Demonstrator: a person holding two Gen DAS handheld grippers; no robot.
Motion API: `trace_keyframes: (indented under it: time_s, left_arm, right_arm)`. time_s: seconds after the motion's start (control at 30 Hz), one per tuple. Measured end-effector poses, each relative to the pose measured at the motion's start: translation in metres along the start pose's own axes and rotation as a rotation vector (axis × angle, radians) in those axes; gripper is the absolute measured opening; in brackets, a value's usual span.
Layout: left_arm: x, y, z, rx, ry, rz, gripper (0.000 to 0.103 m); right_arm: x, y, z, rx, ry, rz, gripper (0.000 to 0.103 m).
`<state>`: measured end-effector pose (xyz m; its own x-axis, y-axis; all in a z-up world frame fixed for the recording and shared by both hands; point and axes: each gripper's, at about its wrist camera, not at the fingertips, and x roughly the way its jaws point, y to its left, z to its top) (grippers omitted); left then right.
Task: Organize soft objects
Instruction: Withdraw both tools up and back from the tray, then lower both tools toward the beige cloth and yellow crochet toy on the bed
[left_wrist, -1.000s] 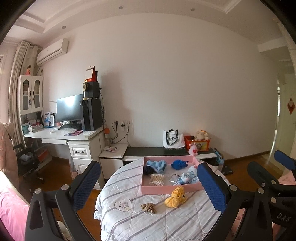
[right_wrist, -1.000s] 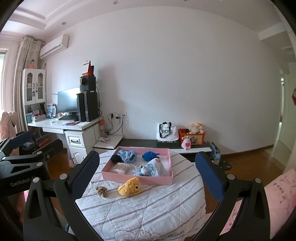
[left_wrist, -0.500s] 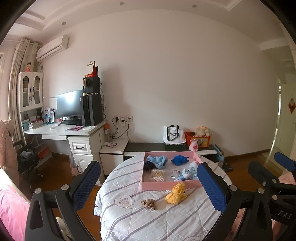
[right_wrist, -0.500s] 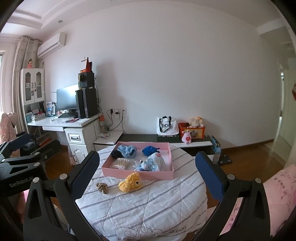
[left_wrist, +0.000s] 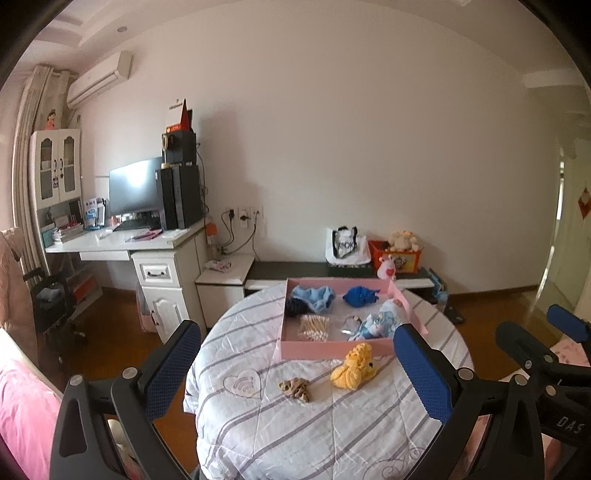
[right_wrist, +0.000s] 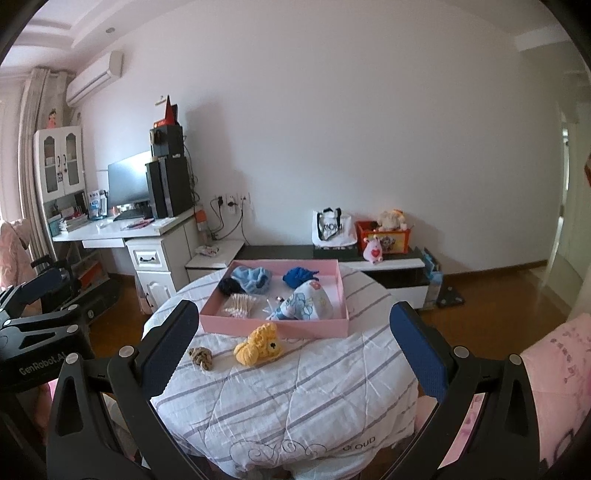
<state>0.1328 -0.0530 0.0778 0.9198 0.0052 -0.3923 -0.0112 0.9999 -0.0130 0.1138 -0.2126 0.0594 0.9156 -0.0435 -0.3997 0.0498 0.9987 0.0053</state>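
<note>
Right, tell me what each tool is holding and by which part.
Nothing is held. The left tool and right tool are both open and empty; the yellow knitted toy lies untouched on the striped quilted cover.

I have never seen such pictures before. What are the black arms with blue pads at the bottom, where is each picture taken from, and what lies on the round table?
The black arms with blue pads are the two fingers of a hand-held gripper; a person carries one in each hand. Each picture comes from a camera on one gripper that looks forward between its fingers. The left gripper and the right gripper are both open and hold nothing. Ahead stands a round table with a striped white quilt. On it is a shallow pink tray holding blue soft items and cotton swabs. In front of the tray, on the quilt, lie a yellow knitted toy and a small brown fabric piece.
</note>
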Motion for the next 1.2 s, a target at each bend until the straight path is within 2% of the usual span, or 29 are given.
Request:
trace_keyframes:
  time_s: [0.57,0.9,1.2]
  left_arm:
    - [0.061,0.014,-0.013,-0.008,0.213,-0.015,0.103]
    - [0.135,0.027,-0.039,-0.039,0.402,-0.023,0.103]
    - [0.203,0.033,-0.054,-0.062,0.517,-0.045,0.103]
  right_arm:
    - [0.062,-0.014,-0.036,0.042,0.213,-0.017,0.103]
    - [0.119,-0.014,-0.073,0.052,0.395,-0.020,0.103]
    - [0.171,-0.017,-0.096,0.054,0.529,-0.038,0.103]
